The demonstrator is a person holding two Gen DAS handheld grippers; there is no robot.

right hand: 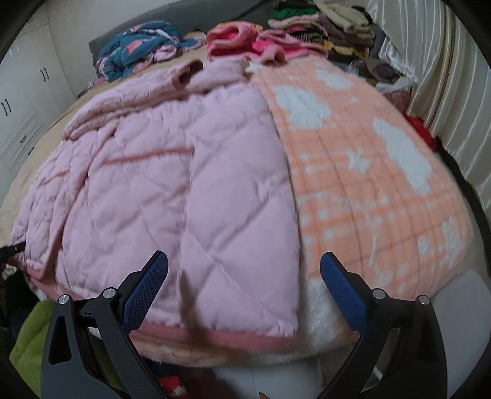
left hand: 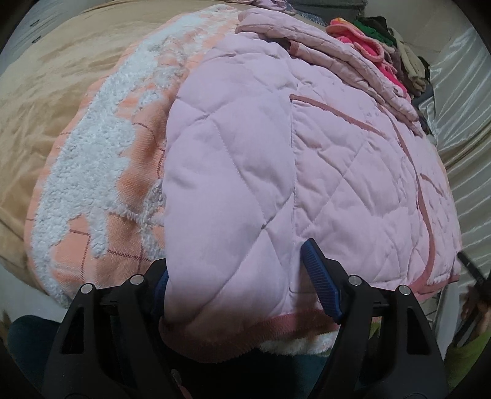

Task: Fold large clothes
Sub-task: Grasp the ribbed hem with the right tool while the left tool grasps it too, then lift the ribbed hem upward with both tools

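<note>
A pink quilted jacket lies spread on the bed, its front panel folded over an orange fleece lining with white cloud shapes. My left gripper is at the jacket's near hem; its jaws stand apart with a bulge of the pink hem between them, one blue pad showing. In the right wrist view the jacket and lining fill the frame. My right gripper is open and empty just above the hem, over the folded panel's edge.
A tan bedsheet lies under the jacket. Stacked folded clothes and a blue patterned garment sit at the bed's far end. A pale curtain hangs on one side. White cabinets stand opposite. Green cloth lies near.
</note>
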